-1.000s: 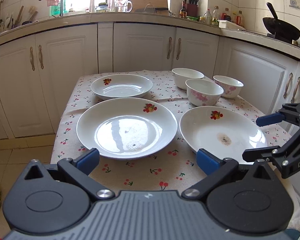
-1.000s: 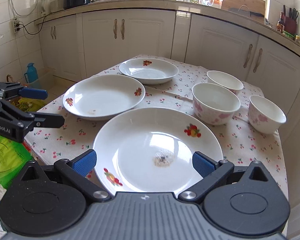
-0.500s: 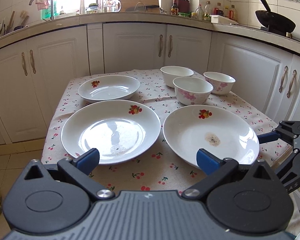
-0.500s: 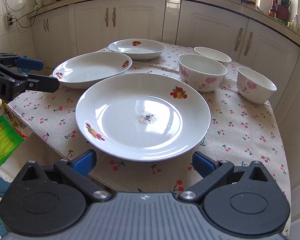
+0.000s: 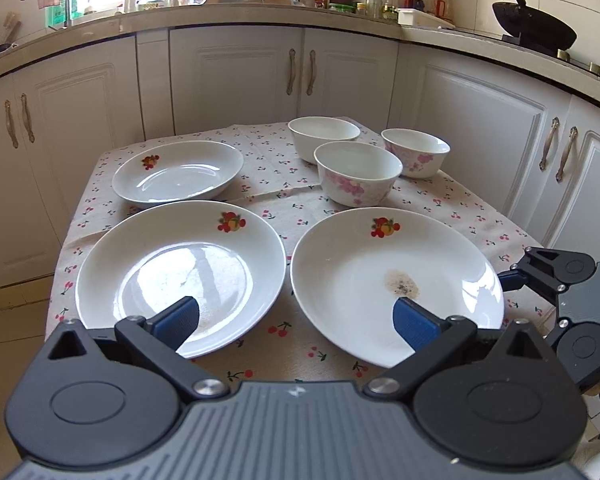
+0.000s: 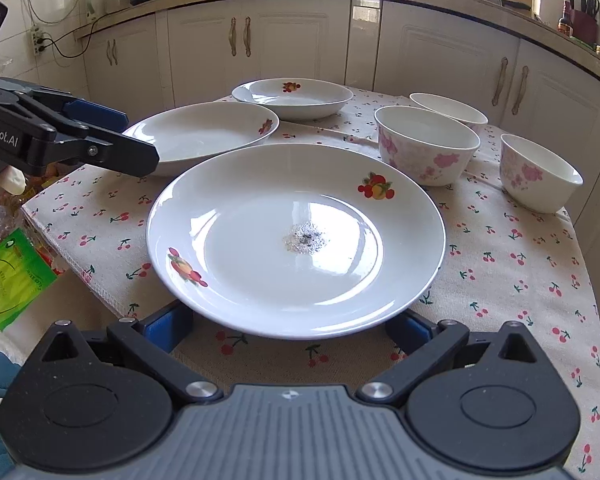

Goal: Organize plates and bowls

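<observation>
White small plate point(image 5: 178, 172): far left of the cherry-print tablecloth point(image 5: 284, 200), a fruit motif on its rim.
Left large plate point(image 5: 180, 276): near left of the cloth, just in front of the small plate, close beside the stained one.
Left gripper point(image 5: 296, 320): jaws wide apart, nothing held; one blue pad over the left large plate's near rim, the other over the stained plate's.
Stained plate point(image 6: 296, 236): near right, with a brownish spot at its centre.
Right gripper point(image 6: 288, 330): jaws spread wide, empty; both blue pads low at the stained plate's near rim, partly hidden under it; contact cannot be told.
Three bowls point(image 5: 356, 178): far right, clustered; two bear pink flowers.
</observation>
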A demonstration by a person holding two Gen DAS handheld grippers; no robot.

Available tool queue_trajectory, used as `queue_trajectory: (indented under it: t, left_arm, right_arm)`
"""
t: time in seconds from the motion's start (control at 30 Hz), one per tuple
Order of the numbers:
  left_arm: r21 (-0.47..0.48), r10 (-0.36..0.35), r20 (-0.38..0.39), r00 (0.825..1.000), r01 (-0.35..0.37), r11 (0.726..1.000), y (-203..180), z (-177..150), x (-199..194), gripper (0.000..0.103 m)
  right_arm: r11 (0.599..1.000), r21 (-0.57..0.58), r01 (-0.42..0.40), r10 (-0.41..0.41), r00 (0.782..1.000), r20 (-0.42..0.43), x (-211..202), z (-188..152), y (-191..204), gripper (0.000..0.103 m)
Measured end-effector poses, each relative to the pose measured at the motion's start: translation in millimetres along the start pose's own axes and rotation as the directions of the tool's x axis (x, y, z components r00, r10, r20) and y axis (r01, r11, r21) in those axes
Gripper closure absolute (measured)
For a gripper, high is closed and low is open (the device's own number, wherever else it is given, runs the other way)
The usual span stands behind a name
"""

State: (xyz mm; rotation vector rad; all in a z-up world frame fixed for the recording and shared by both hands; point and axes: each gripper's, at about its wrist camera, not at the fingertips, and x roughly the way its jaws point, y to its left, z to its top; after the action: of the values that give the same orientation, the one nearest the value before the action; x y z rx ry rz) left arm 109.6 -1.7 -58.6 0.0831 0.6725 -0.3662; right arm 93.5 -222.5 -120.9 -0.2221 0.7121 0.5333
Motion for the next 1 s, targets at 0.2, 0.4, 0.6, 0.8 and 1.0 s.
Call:
queue_trajectory:
  t: [0.2, 0.4, 0.6, 0.8, 1.0]
  left_arm:
    - [0.082, -0.058, -0.048, 0.997, 0.062, 0.995, -13.4, 17.3, 17.5, 0.001]
    - [0.162, -0.118, -0.114, 0.986, 0.136, 0.977, -22.4, 41.2, 40.8, 0.001]
    - [0.216, -0.163, -0.194, 0.967, 0.204, 0.955, -23.7, 60.6, 74.7, 0.001]
    - [0.252, -0.208, -0.307, 0.929, 0.29, 0.923, -28.2, 72.9, 108.8, 0.001]
    - [0.24, -0.249, -0.425, 0.87, 0.373, 0.896, -29.8, 78.7, 133.0, 0.002]
  right_arm:
    - [1.0, -0.002, 0.0, 0.0, 0.999, 0.033, -0.4, -4.4, -0.6, 0.0]
    - [1.0, -0.005, 0.0, 0.0, 0.997, 0.078, -2.8, -10.7, 0.0, 0.0]
    - [1.0, -0.002, -0.001, 0.001, 0.995, 0.097, -4.0, -13.0, 0.1, 0.0]
    - [1.0, 0.003, 0.005, -0.005, 0.997, 0.082, -2.9, -10.9, 0.7, 0.0]
    - [1.0, 0.006, 0.014, -0.015, 0.995, 0.102, -2.8, -14.0, 1.5, 0.0]
